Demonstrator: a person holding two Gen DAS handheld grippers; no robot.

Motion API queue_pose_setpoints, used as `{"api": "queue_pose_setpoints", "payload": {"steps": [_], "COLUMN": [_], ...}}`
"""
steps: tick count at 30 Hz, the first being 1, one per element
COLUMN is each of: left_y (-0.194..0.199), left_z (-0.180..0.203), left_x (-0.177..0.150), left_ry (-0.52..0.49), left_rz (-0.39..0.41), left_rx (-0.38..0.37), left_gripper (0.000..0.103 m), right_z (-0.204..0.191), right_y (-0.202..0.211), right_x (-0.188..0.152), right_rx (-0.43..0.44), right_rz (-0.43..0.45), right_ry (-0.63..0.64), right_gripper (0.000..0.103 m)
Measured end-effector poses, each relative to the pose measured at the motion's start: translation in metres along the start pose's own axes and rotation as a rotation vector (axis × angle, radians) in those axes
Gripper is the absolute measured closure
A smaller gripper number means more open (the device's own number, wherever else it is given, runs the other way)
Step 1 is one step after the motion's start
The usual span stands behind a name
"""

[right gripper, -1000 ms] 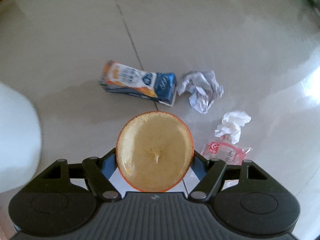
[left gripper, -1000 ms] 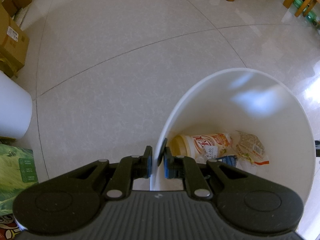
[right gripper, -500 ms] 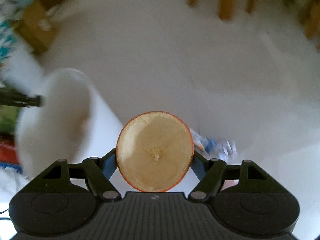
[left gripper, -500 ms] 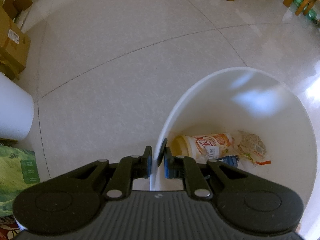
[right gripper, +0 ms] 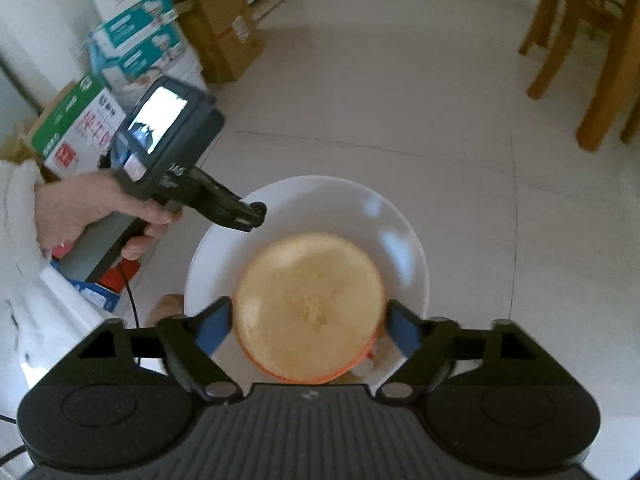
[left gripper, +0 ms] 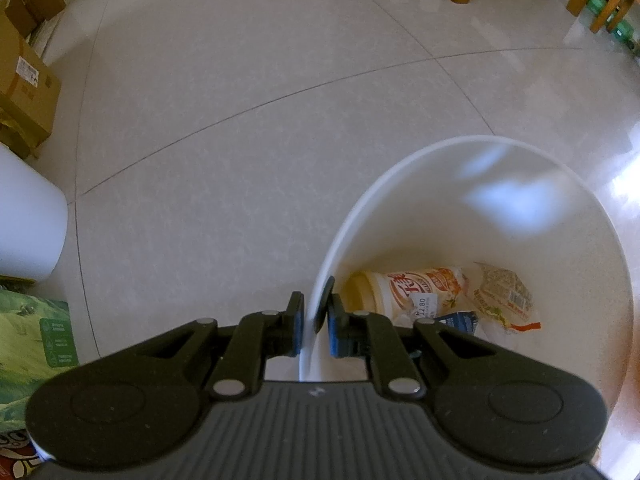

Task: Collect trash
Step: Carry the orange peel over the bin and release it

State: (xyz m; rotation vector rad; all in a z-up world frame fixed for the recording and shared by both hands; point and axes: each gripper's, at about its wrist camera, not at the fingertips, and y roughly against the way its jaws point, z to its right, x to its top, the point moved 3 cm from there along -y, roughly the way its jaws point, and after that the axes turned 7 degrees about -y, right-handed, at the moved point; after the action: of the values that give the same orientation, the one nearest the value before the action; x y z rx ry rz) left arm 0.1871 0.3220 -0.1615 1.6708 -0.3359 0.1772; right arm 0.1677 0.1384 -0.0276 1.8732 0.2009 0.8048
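Observation:
My left gripper (left gripper: pixel 314 304) is shut on the near rim of the white trash bin (left gripper: pixel 480 140), one pad inside and one outside. In the bin lie an instant-noodle cup (left gripper: pixel 408 288) and a clear snack wrapper (left gripper: pixel 504 296). In the right wrist view my right gripper (right gripper: pixel 308 322) hangs over the same bin (right gripper: pixel 320 184), its jaws opening. Half an orange peel (right gripper: pixel 308 304) sits between them, blurred, and a gap shows at the right pad. The left gripper (right gripper: pixel 256 216) and the hand (right gripper: pixel 80 208) holding it appear at the bin's left rim.
Cardboard boxes (left gripper: pixel 24 80), a white cylinder (left gripper: pixel 28 220) and a green bag (left gripper: pixel 32 344) line the left side. Stacked cartons (right gripper: pixel 140 40) stand behind the hand. Wooden furniture legs (right gripper: pixel 592 60) rise at the far right. Pale tiled floor (left gripper: pixel 240 120) surrounds the bin.
My right gripper rose from the littered floor and swung over the bin with the peel. Its jaws have widened and the peel now sits loose. The left gripper has kept still.

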Motion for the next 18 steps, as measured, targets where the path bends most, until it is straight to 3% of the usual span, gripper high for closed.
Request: {"api": "queue_pose_setpoints", "payload": {"steps": [4,13,18], "left_y": [0.000,0.001,0.001], "left_z": [-0.001,0.001,0.000], "left_x": [0.000,0.000,0.000], "left_ry": [0.003,0.005,0.007], "left_rz": [0.000,0.000,-0.001], "left_rx": [-0.002,0.000,-0.001], "left_gripper": [0.093,0.093,0.093], "right_z": [-0.003,0.054,0.104], "right_y": [0.010,0.021,0.017], "right_x": [0.003,-0.013,-0.036], "right_rx": [0.000,-0.053,-0.146], "right_rz": [0.040,0.072,0.078], "right_ry": [0.010,-0.103,-0.178], "right_gripper": [0.002,0.002,0.002]}}
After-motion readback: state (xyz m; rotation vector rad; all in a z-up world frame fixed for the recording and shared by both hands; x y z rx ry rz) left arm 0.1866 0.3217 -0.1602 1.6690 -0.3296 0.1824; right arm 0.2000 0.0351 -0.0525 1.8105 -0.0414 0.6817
